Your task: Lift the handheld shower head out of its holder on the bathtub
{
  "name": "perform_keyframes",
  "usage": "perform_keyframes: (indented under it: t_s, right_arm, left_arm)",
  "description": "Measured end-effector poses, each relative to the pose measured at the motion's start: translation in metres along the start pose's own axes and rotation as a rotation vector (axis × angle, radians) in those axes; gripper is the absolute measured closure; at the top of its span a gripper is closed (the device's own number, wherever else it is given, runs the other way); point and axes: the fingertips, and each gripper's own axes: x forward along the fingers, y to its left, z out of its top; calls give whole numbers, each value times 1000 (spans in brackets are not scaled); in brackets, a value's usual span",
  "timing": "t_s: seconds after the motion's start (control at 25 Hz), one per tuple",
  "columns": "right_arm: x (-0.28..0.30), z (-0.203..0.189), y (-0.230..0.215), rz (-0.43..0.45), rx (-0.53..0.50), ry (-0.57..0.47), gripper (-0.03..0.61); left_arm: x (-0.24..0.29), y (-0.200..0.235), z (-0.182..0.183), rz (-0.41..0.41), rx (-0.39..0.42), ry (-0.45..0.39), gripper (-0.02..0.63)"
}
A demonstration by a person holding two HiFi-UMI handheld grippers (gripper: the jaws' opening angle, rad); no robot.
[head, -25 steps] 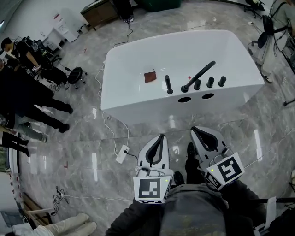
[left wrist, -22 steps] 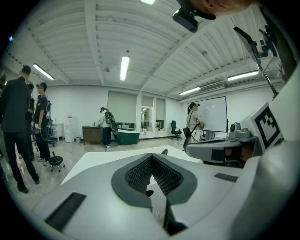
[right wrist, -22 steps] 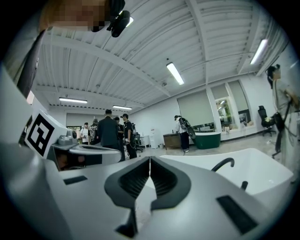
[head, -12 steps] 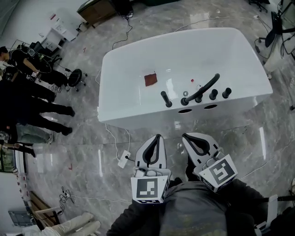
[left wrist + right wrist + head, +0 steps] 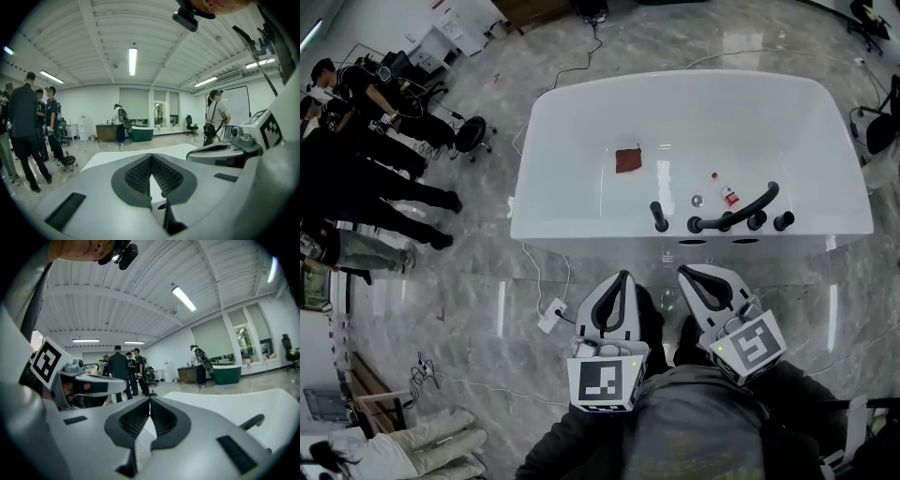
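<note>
Both claws were empty. My left gripper [image 5: 623,276] had its jaws closed tip to tip with nothing between the pads [image 5: 140,173], and my right gripper [image 5: 683,273] was the same, pads [image 5: 161,417] together on air. In the head view they sat side by side, low and in front of me, both pointed at 12 o'clock toward the white bathtub [image 5: 581,220] and well short of its near rim. The shower head [image 5: 659,216] was the short black stick standing upright in its holder on that near rim. It was at the 9 o'clock end of the row of black fittings and roughly at 12 o'clock from the gap between my two claws, with nothing touching it. From it toward 3 o'clock came the long curved spout [image 5: 741,210], then two knobs [image 5: 784,221]. Inside the tub, a brown cloth [image 5: 628,159] lay at 11 o'clock from the shower head, a drain [image 5: 697,200] at 2 o'clock from it, and a small red-and-white bottle [image 5: 729,196] lay just beyond the spout. On the floor at 9 o'clock from my left claw was a white power strip [image 5: 550,314] with its cable running up toward the tub. Several people [image 5: 356,187] stood well off at 10 o'clock. The right gripper view showed the tub rim [image 5: 225,401] ahead past the closed jaws.
</note>
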Motion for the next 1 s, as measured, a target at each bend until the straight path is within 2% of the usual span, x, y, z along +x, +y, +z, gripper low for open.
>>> perform_keyframes:
  t_s: [0.28, 0.6, 0.84, 1.0]
  right_arm:
    - [40, -9, -27, -30, -10, 22, 574]
    - [86, -8, -52, -98, 6, 41, 574]
    - [108, -10, -66, -136, 14, 35, 574]
    - [120, -6, -72, -142, -2, 20, 574]
  left_arm:
    - [48, 23, -9, -35, -26, 1, 611]
    - [94, 53, -12, -98, -45, 45, 611]
    - [113, 75, -20, -109, -49, 68, 611]
    - [122, 85, -17, -102, -42, 47, 611]
